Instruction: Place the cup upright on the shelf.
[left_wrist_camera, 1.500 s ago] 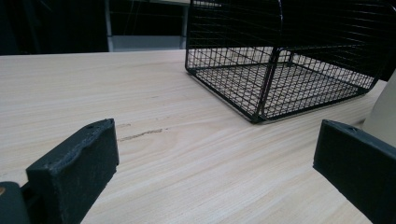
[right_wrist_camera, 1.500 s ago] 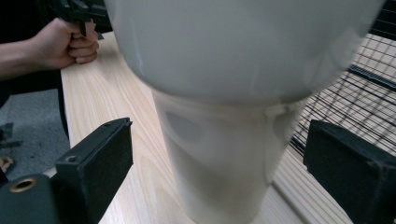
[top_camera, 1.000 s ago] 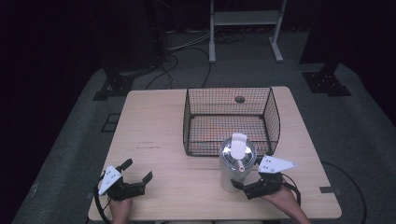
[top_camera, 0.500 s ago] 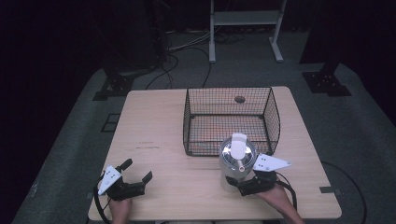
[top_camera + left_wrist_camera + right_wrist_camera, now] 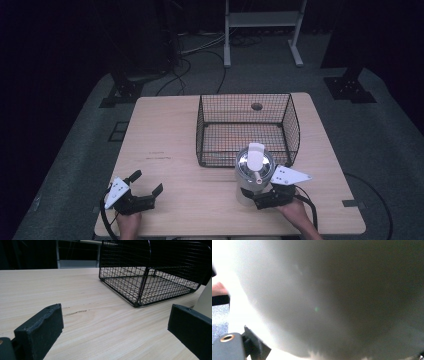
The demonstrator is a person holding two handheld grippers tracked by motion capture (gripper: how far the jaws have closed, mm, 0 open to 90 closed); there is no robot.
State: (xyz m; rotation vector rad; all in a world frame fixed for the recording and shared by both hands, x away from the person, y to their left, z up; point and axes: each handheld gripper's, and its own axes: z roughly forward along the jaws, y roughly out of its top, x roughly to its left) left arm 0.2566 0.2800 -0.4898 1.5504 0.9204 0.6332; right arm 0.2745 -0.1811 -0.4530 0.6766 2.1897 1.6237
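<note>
White kettle (image 5: 251, 175) stands upright on the table (image 5: 165, 145), long axis vertical, near the front edge and right of centre, just in front of the wire basket (image 5: 247, 128). Its steel lid faces up; the white handle runs across the top from the basket side toward the person. Right tool (image 5: 260, 199) sits low against the kettle's near side, at its base; in the right gripper view the pale kettle wall (image 5: 332, 297) crowds the lens, blurred, so whether the jaws are wide or closed on it cannot be told. Left tool (image 5: 148, 190) rests at the front left, jaws wide, nothing between them, well apart from the kettle. Basket's front wall stands directly behind the kettle. Small dark hole (image 5: 257, 106) in the tabletop beyond the basket.
</note>
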